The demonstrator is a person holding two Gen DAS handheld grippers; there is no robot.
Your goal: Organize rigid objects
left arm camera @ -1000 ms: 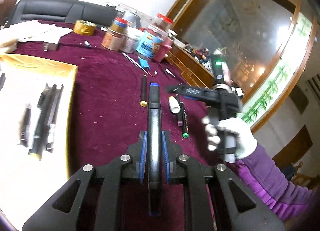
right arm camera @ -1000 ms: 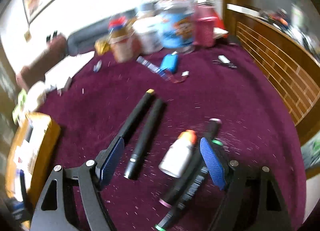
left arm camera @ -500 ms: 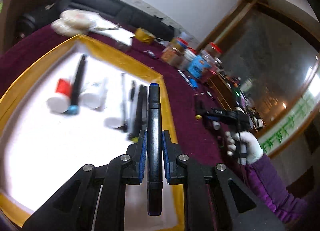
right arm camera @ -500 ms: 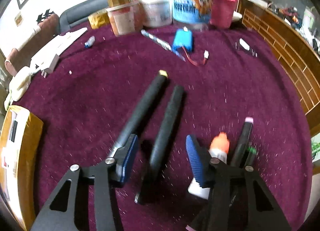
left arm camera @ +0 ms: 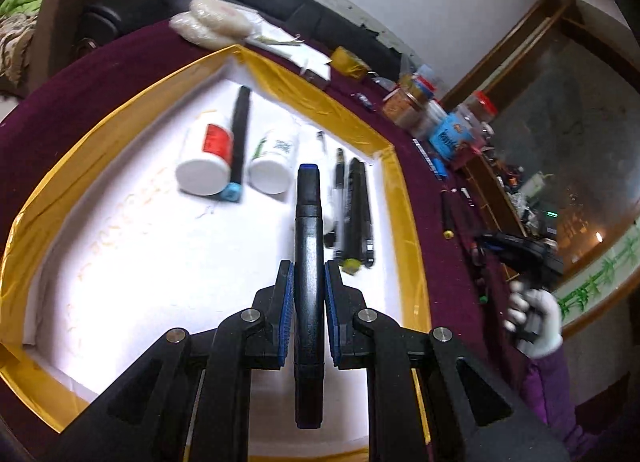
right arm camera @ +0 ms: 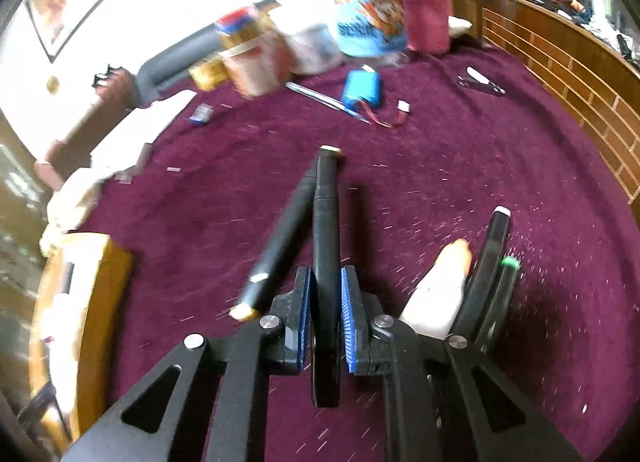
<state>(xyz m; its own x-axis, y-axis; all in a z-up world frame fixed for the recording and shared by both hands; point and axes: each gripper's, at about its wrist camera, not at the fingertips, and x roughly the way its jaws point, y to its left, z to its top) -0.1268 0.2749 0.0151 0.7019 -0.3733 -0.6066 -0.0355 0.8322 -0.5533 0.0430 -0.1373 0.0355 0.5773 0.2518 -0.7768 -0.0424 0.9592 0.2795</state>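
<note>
My left gripper is shut on a black marker with a blue cap and holds it over the white tray with a yellow rim. In the tray lie two white bottles, a black pen with a blue end and several dark pens. My right gripper has its jaws closing on a black pen, and the blue pads press on its sides. A second black pen lies slanted just to its left. A white glue bottle with an orange cap and two markers lie to the right.
The dark red tablecloth carries a blue battery pack, tweezers, a nail clipper and jars at the back. The tray's corner shows at the left. A wooden ledge borders the right side.
My left gripper carried the marker from over the cloth to over the tray. My right gripper closed from wide open onto the black pen, and the neighbouring pen swung aside.
</note>
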